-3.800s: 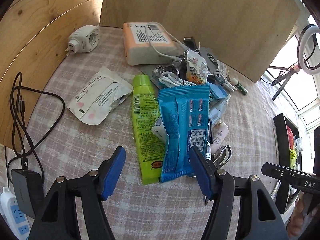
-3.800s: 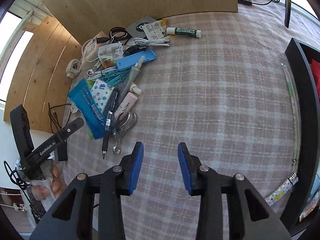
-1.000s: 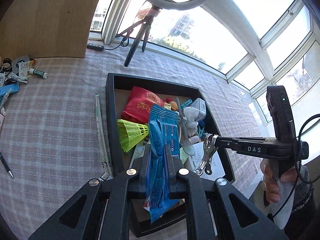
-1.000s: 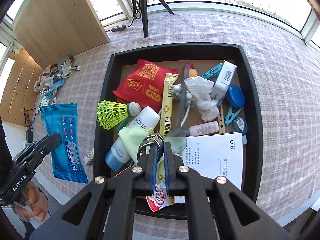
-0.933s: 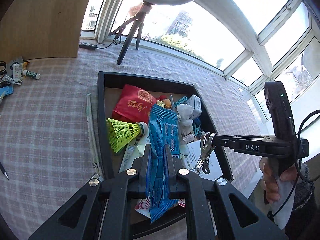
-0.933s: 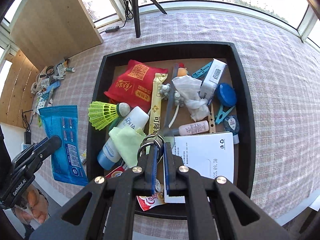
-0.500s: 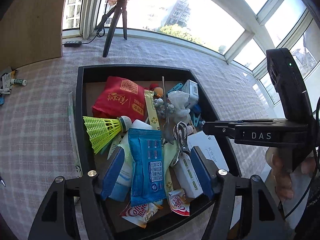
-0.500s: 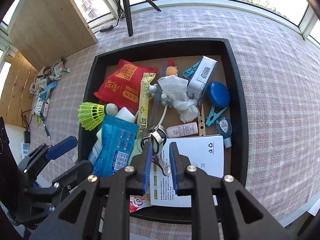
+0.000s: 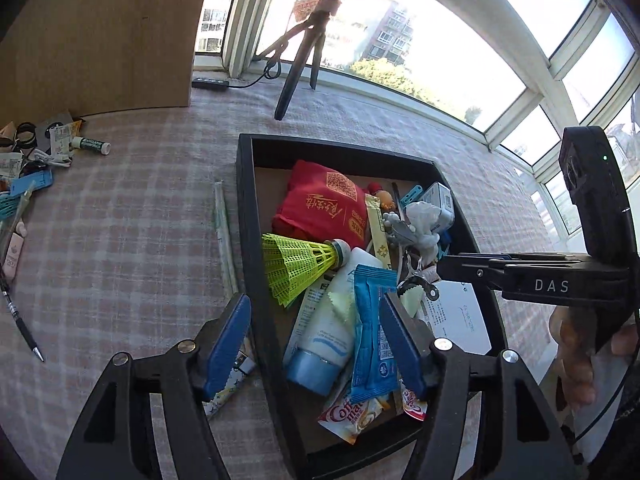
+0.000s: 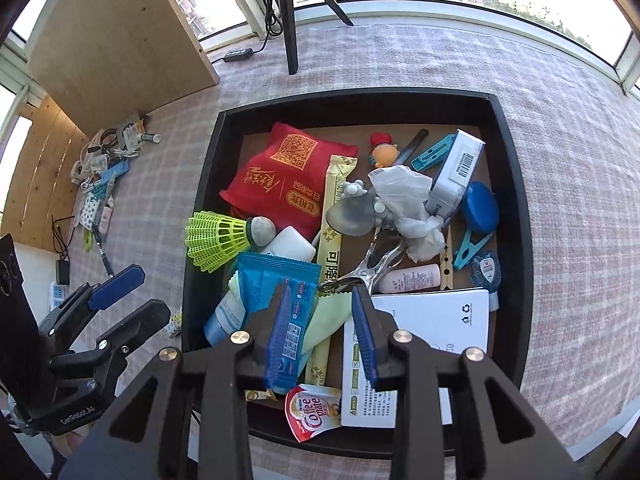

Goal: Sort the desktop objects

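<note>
A black tray (image 9: 256, 264) (image 10: 516, 200) on the checked tablecloth holds many small items. The blue wipes packet (image 9: 372, 332) (image 10: 280, 292) lies in the tray's near left part, on a white tube (image 9: 326, 332). A metal clip (image 10: 368, 264) (image 9: 414, 276) lies in the tray's middle, beside a white booklet (image 10: 424, 332). My left gripper (image 9: 316, 332) is open and empty above the tray's near left edge. My right gripper (image 10: 322, 320) is open and empty just above the tray, behind the clip.
The tray also holds a red pouch (image 10: 288, 176), a yellow-green shuttlecock (image 10: 216, 236), a coffee sachet (image 10: 312, 408) and blue pegs (image 10: 472, 244). A heap of small items (image 9: 24, 176) and a pen (image 9: 20, 320) lie at the left. A tripod (image 10: 288, 12) stands behind the tray.
Both grippers carried their loads over the tray, then opened. The blue packet and the metal clip dropped into the tray. Both grippers have since drawn back a little.
</note>
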`<action>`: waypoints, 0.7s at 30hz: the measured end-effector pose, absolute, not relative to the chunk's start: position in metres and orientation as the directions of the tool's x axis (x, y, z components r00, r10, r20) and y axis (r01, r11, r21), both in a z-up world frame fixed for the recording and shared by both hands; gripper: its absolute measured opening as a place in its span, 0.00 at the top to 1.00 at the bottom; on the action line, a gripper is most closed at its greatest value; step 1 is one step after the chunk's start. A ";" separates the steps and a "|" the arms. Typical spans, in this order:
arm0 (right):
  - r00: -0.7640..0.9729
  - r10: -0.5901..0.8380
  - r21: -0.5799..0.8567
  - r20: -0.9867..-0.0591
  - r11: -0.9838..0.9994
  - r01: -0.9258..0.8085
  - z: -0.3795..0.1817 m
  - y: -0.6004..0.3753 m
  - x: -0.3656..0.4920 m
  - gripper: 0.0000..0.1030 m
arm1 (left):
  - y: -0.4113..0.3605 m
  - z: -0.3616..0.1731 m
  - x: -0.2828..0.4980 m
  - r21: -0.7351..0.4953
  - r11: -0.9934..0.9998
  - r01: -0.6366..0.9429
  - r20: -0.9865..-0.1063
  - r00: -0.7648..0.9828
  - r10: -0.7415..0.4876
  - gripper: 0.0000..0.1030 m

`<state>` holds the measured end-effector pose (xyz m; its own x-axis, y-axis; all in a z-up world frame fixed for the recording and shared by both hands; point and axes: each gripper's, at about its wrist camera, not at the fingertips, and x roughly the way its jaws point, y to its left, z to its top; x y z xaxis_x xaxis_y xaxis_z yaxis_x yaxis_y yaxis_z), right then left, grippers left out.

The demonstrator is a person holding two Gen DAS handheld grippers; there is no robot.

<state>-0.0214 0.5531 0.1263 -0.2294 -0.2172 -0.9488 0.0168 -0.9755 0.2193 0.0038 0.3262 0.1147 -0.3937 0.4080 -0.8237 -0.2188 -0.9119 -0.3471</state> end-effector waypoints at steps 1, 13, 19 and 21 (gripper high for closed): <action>-0.227 -0.220 0.220 -0.949 -0.975 0.028 0.127 0.546 -0.023 0.70 | 0.316 0.114 0.003 -0.346 -0.916 -0.201 -0.826 -0.398 0.399 0.38; -0.156 -0.301 0.286 -0.941 -0.952 0.112 0.120 0.436 -0.032 0.70 | 0.168 0.101 -0.008 -0.312 -0.950 -0.008 -0.850 -0.444 0.283 0.38; -0.083 -0.309 0.303 -0.947 -0.950 0.082 0.091 0.382 -0.020 0.70 | 0.110 0.082 -0.013 -0.318 -0.947 0.048 -0.866 -0.422 0.269 0.38; -0.068 -0.291 0.288 -0.954 -0.956 0.054 0.080 0.370 -0.016 0.70 | 0.094 0.075 -0.015 -0.311 -0.948 0.059 -0.875 -0.408 0.261 0.38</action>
<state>-0.0157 0.3699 0.0802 -0.0675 -0.2910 -0.9543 0.0544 -0.9562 0.2877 -0.0152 0.0938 0.0750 -0.4084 0.2614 -0.8746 0.0593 -0.9485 -0.3112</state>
